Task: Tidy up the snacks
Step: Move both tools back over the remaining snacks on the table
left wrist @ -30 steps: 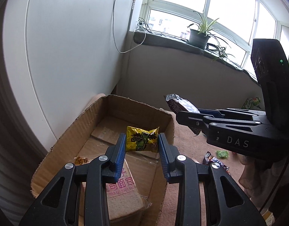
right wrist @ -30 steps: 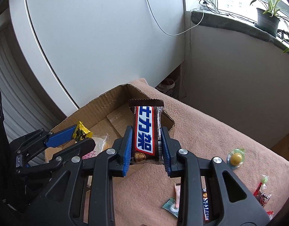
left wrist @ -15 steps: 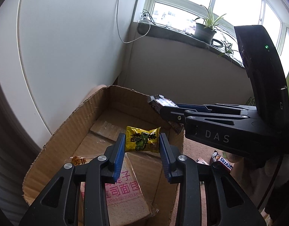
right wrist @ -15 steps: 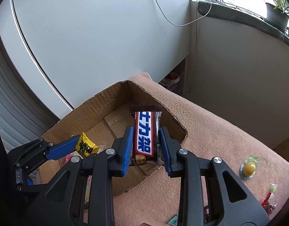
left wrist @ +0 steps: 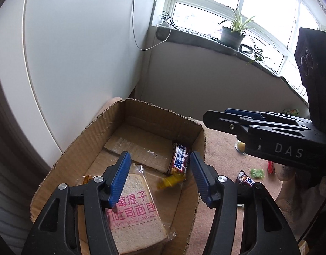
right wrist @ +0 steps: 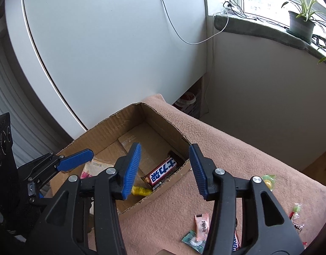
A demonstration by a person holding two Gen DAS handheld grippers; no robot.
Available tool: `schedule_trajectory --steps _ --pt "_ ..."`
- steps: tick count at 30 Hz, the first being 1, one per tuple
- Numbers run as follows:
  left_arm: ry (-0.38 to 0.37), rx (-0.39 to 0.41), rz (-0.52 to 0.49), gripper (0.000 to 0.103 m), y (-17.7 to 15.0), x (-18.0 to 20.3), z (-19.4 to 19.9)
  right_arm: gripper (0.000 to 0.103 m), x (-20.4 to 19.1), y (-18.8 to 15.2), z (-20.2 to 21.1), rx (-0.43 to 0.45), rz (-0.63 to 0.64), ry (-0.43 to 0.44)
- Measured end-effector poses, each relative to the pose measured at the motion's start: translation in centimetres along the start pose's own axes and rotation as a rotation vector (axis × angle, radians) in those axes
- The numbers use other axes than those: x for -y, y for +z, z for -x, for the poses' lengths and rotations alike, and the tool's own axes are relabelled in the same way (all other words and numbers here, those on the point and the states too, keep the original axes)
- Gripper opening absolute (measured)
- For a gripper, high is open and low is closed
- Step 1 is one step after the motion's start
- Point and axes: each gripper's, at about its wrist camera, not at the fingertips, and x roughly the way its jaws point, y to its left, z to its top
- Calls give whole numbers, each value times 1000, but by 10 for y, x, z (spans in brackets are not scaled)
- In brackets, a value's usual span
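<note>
An open cardboard box [left wrist: 92, 133] [right wrist: 120, 119] sits on a pink blanket. Inside lie a brown chocolate bar [left wrist: 180, 159] [right wrist: 162, 173] against the right wall, a small yellow snack packet [left wrist: 170, 182] [right wrist: 140, 190], blurred, and a bagged toast slice [left wrist: 135, 208]. My left gripper [left wrist: 159, 177] is open and empty above the box. My right gripper [right wrist: 165, 169] is open and empty above the box's right side; it also shows in the left wrist view [left wrist: 237, 120].
Loose snacks lie on the blanket [right wrist: 237, 148] right of the box: a pink sachet [right wrist: 202, 226], a teal wrapper [right wrist: 190, 239], a yellow candy [right wrist: 268, 180], a chocolate bar [left wrist: 245, 178], a green candy [left wrist: 257, 173]. A white cabinet [right wrist: 99, 42] stands behind the box.
Both grippers opened. The chocolate bar dropped from the right gripper and the yellow packet from the left; both now lie in the box.
</note>
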Motion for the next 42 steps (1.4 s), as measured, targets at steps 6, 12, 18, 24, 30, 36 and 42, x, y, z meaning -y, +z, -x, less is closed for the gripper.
schedule_trajectory --steps 6,12,18,24,30,36,42 --pt "-1 27 -11 57 0 7 13 57 14 -9 36 41 -22 -25" --pt "-12 54 -16 58 -4 14 30 63 32 -29 76 86 -41 -59" --pt "-44 72 -18 58 -11 27 43 87 56 -59 122 136 -64 -125" --pt "-90 71 -37 58 -21 46 49 95 87 -92 162 149 -103 -205" --pt "-137 53 -55 58 -34 67 47 95 120 -132 197 157 -160 -297" --pt "-170 13 -64 58 -51 83 38 95 162 -172 220 143 -277 -355" --pt "-187 -46 -75 58 -68 93 20 95 194 -204 216 93 -351 -389"
